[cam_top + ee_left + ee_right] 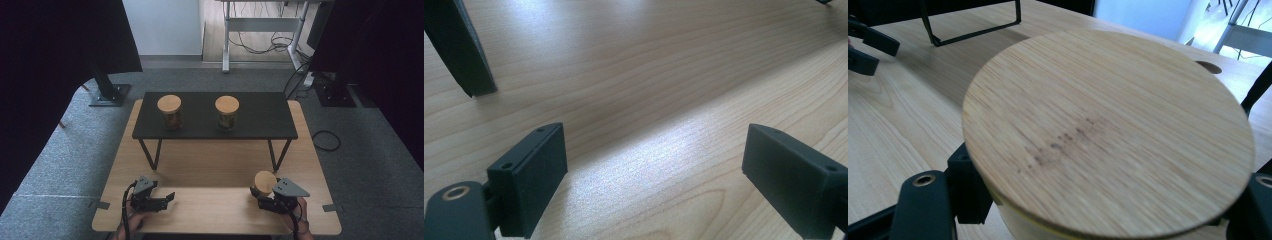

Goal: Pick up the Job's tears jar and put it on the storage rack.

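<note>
At the lower left of the high view the left claw [167, 197] rests low over the wooden surface [210, 170], its jaws standing apart with nothing between them; in the left gripper view bare wood grain shows between the two black pads [531, 175]. Up in the middle of the high view a small black shelf [260, 122] stands on the surface, carrying two jars with wooden lids, one jar on the left [170, 111] and one jar on the right [226, 112], well apart from each other and both upright. At the lower right of that view the right claw [259, 196] is clamped on a third jar [265, 182], gripping it on the body just under its round wooden lid [1108, 130], which the right gripper view shows from close above with a black jaw at either side. The jar stands upright, its long axis vertical, and it lies in the right hand [300, 212], far from the left one. The shelf lies toward the upper left of the held jar, and the open stretch of shelf top to the right of the two jars looks the nearest free spot, so the coming move probably turns on lifting the jar above the shelf's edge.
</note>
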Tool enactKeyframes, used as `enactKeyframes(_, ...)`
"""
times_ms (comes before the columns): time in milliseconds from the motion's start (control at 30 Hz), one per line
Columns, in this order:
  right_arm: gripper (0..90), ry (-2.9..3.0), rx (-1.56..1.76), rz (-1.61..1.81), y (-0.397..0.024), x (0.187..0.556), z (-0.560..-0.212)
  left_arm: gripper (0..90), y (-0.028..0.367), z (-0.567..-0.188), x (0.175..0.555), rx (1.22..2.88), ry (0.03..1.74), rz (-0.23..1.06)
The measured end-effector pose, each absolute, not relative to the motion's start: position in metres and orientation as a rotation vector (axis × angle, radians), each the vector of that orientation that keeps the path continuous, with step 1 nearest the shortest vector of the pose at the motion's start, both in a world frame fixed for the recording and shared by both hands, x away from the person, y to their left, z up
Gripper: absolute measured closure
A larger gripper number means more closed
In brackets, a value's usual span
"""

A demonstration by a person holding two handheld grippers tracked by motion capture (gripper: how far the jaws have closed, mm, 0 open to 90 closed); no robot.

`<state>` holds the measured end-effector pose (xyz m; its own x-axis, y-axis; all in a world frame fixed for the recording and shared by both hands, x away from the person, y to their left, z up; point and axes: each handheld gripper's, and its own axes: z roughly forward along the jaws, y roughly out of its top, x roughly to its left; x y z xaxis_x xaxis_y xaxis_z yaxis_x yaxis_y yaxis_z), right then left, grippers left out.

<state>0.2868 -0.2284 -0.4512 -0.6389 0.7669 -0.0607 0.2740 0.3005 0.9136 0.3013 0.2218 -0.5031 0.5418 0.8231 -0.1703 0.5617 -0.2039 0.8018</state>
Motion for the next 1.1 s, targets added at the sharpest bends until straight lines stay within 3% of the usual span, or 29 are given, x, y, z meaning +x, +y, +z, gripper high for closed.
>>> enactKeyframes(1100,24.5,2.014,0.817,1.470,-0.230,0.269,-0.409,10.2,0.220,-0.503,0.302,1.906,1.133,0.372)
